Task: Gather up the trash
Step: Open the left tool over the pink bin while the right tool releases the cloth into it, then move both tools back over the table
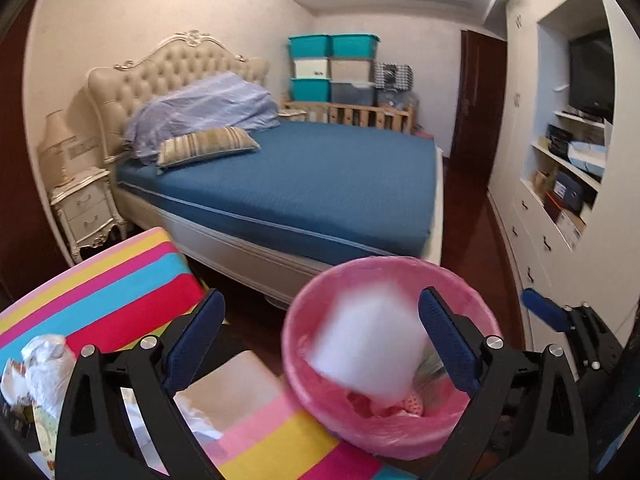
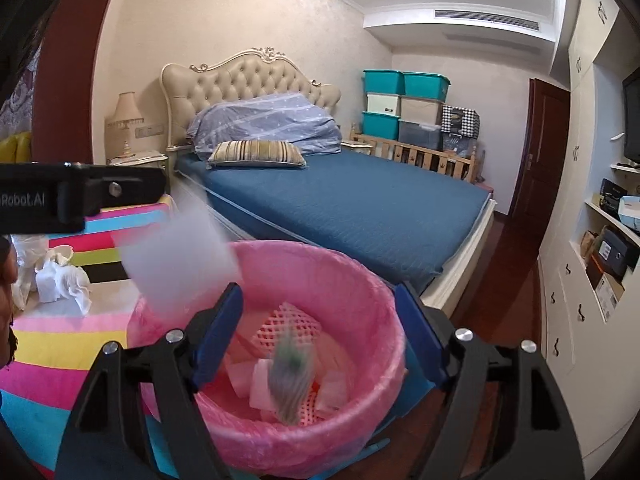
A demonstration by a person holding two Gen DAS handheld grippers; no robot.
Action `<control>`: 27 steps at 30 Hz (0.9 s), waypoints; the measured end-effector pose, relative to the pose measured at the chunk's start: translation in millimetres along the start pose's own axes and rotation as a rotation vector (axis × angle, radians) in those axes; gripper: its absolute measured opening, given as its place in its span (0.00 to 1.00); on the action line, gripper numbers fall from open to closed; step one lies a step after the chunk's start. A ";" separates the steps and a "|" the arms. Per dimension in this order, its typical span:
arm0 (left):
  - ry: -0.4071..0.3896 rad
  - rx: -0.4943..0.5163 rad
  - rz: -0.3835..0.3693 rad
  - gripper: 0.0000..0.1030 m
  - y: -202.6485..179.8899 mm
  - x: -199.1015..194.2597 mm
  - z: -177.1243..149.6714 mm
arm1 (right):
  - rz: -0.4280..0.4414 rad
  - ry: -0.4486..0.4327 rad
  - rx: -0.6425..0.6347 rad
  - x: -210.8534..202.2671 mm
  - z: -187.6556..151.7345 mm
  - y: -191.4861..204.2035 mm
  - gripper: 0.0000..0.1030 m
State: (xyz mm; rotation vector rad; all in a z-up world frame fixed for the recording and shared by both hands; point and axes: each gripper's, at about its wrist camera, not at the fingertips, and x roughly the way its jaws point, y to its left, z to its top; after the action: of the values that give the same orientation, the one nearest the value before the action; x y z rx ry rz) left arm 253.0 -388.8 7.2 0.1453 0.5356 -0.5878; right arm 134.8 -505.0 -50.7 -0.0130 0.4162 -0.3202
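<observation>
Pink plastic lined the bin point(image 2: 352, 280) as a blurred white sheet point(image 1: 370, 344) dropped toward it, clear of the wide-apart left gripper point(image 1: 320, 348). The right gripper point(image 2: 320, 336) also stood apart and empty above a second falling scrap point(image 2: 290, 384). Crumpled tissue point(image 2: 64, 282) left on the striped surface point(image 2: 60, 340) looked light and soft, best pinched at a raised fold.

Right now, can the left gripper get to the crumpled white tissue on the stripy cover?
Probably yes. The left gripper is open and empty, and nothing covers the crumpled tissue beside it on the striped cover.
</observation>
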 end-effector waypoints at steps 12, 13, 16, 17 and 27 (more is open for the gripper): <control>0.021 0.048 0.133 0.91 52.0 -81.7 -79.3 | 0.056 -0.021 0.050 -51.3 -27.7 14.7 0.77; 0.023 0.059 0.144 0.91 55.7 -89.8 -87.9 | 0.072 -0.017 0.039 -53.1 -28.2 22.3 0.77; 0.020 0.077 0.169 0.91 67.2 -111.5 -107.7 | 0.112 -0.016 0.018 -59.7 -27.2 46.9 0.77; 0.017 0.079 0.179 0.92 72.4 -120.2 -114.9 | 0.122 -0.015 0.010 -60.1 -25.8 54.0 0.77; 0.015 -0.027 0.376 0.92 156.3 -188.6 -162.2 | 0.249 0.026 -0.099 -61.2 -18.6 138.7 0.77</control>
State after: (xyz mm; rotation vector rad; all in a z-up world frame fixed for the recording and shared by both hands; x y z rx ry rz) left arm 137.6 -122.1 -36.3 0.2189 0.5145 -0.2127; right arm 116.5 -353.4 -54.3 -0.0533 0.4541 -0.0548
